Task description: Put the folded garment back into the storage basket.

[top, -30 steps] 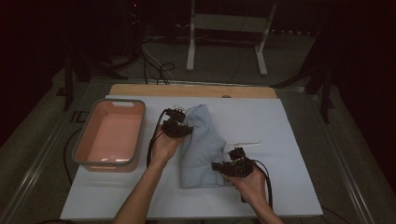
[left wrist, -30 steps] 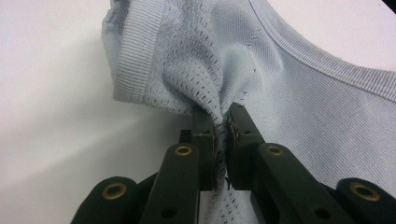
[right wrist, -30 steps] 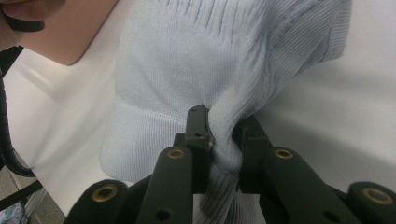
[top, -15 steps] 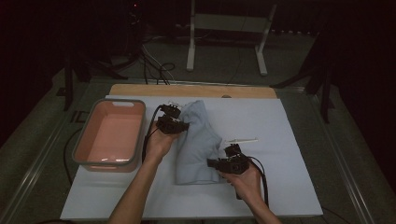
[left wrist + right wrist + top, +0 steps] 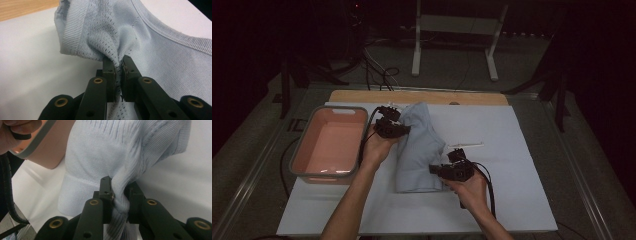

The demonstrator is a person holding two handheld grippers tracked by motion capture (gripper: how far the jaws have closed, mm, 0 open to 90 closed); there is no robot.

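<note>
Left tool, held in the person's left hand: jaws pressed together on a bunched fold of the pale blue knit garment, close to its ribbed hem at the end nearer the far edge of the desk. In the left gripper view, the left tool pinches a ridge of the open-mesh fabric of the garment, which rises in a gathered peak between the pads; a ribbed band runs along the garment's edge to the left and another curves across the upper right.

Right tool, held in the person's right hand: jaws closed on the garment at its near right corner. In the right gripper view, the right tool grips a thick twist of the ribbed cloth of the garment, and the fabric fans out above the jaws.

The garment lies folded lengthwise in the middle of the desk on a white sheet, running from near the far edge towards the near edge, with its two gripped ends drawn up slightly.

A salmon-pink plastic tub with a grey rim stands just left of the left hand, by the left edge of the sheet; part of the tub appears at upper left in the right gripper view. A strip of bare wood shows along the desk's far edge. A small pale stick-like item lies on the sheet to the right of the garment; what it is cannot be told.
</note>
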